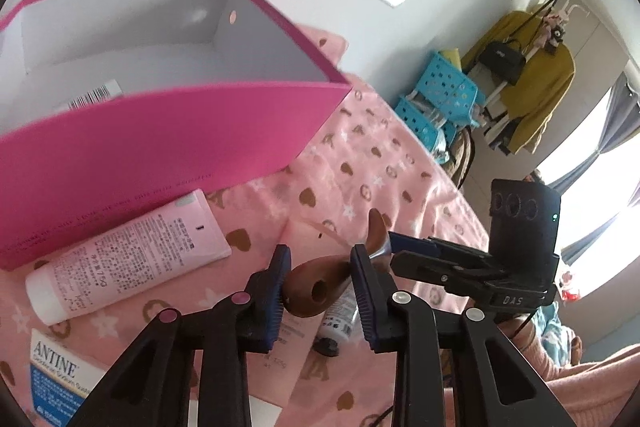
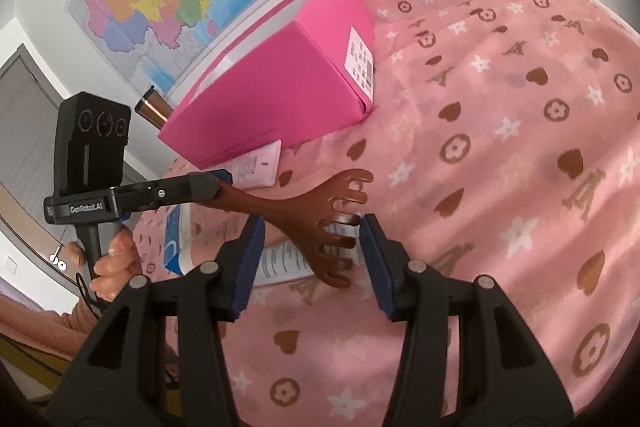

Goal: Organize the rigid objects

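A brown wooden scalp massager with a holed handle [image 1: 316, 287] sits between the blue pads of my left gripper [image 1: 320, 259], which is shut on it. In the right wrist view the left gripper [image 2: 222, 181] holds the handle end, and the clawed head [image 2: 336, 227] hangs above the bed between the fingers of my right gripper [image 2: 312, 227]. Those jaws stand apart around the head, with a gap at the left pad. The right gripper [image 1: 404, 243] also shows in the left wrist view, by the massager's far end. An open pink box [image 1: 160, 139] [image 2: 272, 87] lies on the bed behind.
A pink tube [image 1: 132, 251] [image 2: 260, 163] lies against the box front. A blue and white carton [image 1: 60, 375] [image 2: 176, 243], a small bottle [image 1: 340, 319] and a white printed tube [image 2: 284, 259] lie on the pink bedspread [image 2: 500, 147]. A barcoded item [image 1: 96, 95] is inside the box.
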`<state>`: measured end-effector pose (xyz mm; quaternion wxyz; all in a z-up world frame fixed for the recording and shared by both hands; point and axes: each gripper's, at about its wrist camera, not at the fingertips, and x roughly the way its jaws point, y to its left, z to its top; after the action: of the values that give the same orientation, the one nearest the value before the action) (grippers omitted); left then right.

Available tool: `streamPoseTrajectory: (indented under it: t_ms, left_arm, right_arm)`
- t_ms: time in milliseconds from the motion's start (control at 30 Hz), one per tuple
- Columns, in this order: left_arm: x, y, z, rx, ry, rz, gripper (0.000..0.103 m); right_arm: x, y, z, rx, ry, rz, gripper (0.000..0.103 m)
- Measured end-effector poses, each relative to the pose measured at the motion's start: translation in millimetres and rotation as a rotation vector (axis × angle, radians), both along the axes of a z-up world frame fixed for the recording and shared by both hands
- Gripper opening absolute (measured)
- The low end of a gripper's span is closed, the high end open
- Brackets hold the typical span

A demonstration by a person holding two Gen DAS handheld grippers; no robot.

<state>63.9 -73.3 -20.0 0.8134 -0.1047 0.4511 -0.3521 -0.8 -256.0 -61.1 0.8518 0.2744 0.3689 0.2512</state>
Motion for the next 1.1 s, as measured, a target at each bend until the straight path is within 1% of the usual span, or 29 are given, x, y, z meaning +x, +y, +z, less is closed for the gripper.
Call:
streamPoseTrajectory:
  t_ms: [200, 300, 467, 600, 667, 767, 833, 867, 900, 967, 1000, 1033, 1067, 1100]
  left_arm:
    - [-7, 6, 21, -0.022, -0.05, 0.009, 0.028]
    - [-9, 10, 36, -0.029, -0.085, 0.012, 0.028]
    - [-8, 19, 63, -0.035, -0.156, 0.026, 0.028]
    - [1, 27, 85, -0.033, -0.216, 0.054, 0.029]
    - [9, 30, 90, -0.037, -0.227, 0.067, 0.029]
    - [25, 34, 92, -0.032, -0.224, 0.086, 0.03]
    - [35, 34, 89, -0.011, -0.219, 0.105, 0.027]
    - [39, 33, 86, 0.004, -0.214, 0.108, 0.026]
    - [47, 33, 81, 0.006, -0.194, 0.112, 0.026]
    - [55, 36, 74, -0.028, -0.165, 0.097, 0.026]
    - [60, 36, 70, -0.001, -0.164, 0.124, 0.026]
    - [63, 35, 66, 0.028, -0.17, 0.151, 0.026]
    - [67, 36, 62, 0.043, -0.169, 0.169, 0.026]
    - [74, 39, 55, 0.039, -0.141, 0.184, 0.026]
  right_arm:
    - [4, 0, 16, 0.012, -0.048, -0.001, 0.052]
    - [8, 1, 30, 0.013, -0.089, 0.006, 0.052]
    - [24, 5, 63, -0.023, -0.179, 0.02, 0.052]
    - [39, 11, 88, -0.071, -0.244, 0.036, 0.052]
    - [49, 13, 97, -0.081, -0.265, 0.045, 0.052]
    - [67, 16, 104, -0.102, -0.275, 0.056, 0.052]
    - [78, 19, 105, -0.115, -0.269, 0.066, 0.051]
    - [85, 20, 105, -0.097, -0.269, 0.087, 0.047]
    - [89, 20, 105, -0.085, -0.266, 0.101, 0.046]
    - [99, 26, 105, -0.102, -0.265, 0.124, 0.046]
    - [105, 30, 103, -0.13, -0.255, 0.114, 0.046]
    - [108, 31, 102, -0.135, -0.252, 0.109, 0.045]
    - [111, 33, 100, -0.135, -0.239, 0.117, 0.045]
    - [113, 35, 97, -0.146, -0.235, 0.115, 0.045]
